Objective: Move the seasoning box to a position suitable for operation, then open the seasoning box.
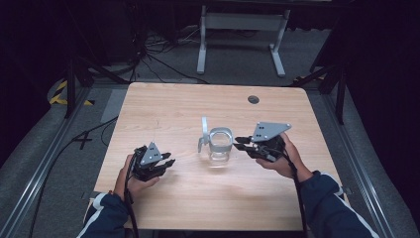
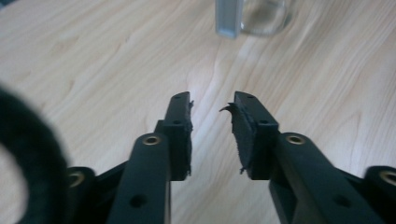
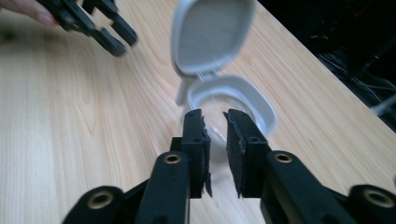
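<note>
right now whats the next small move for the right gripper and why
Probably back the right gripper a little further off the jar. Its jaws stand slightly apart with nothing between them, close by the jar's rim, and the lid already stands flipped up. The left gripper sits apart from the jar, jaws apart and empty.

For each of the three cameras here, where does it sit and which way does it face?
High view: above the person's side, looking forward and down on the table; both forearms, left gripper, right gripper.
Left gripper view: rides the left gripper, looking along its parted jaws toward the clear container.
Right gripper view: rides the right gripper, facing the container's open grey lid; left gripper beyond.
All views share the container.
</note>
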